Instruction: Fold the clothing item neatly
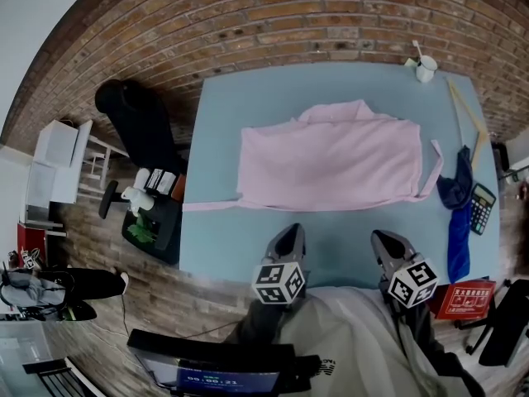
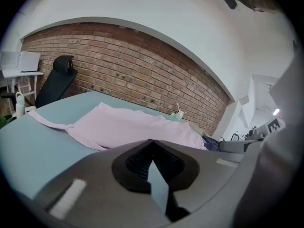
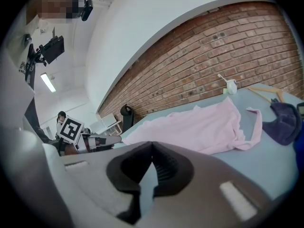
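A pale pink garment lies spread flat across the middle of the light blue table, with a thin strap trailing off each side. It also shows ahead in the left gripper view as the pink garment and in the right gripper view as the pink garment. My left gripper hovers near the table's front edge, shut and empty. My right gripper is beside it to the right, also shut with nothing held. Both sit short of the garment's near hem.
A dark blue cloth, a calculator and a red booklet lie at the table's right side. A white cup and a wooden hanger are at the far right. A black office chair stands left of the table.
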### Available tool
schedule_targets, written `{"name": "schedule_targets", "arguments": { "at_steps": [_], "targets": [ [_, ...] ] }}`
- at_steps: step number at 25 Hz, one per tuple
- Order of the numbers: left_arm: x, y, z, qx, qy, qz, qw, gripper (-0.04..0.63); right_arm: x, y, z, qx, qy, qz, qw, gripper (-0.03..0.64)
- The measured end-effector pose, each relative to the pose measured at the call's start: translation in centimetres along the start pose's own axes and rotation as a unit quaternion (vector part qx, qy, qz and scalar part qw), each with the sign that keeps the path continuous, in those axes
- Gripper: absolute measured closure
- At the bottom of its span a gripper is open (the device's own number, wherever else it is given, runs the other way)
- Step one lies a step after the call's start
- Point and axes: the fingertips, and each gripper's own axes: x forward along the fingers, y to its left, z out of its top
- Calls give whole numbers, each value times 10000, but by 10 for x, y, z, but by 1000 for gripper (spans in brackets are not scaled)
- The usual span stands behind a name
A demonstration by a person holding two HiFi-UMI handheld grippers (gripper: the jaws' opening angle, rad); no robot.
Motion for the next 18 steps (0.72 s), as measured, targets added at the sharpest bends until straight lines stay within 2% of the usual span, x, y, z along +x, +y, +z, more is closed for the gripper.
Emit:
{"name": "schedule_targets", "arguments": {
  "at_steps": [18],
  "targets": [
    [-1,8,-12,-23,115,113,9999,588,2,0,-8,-144,132,-19,9998,615]
  ]
}}
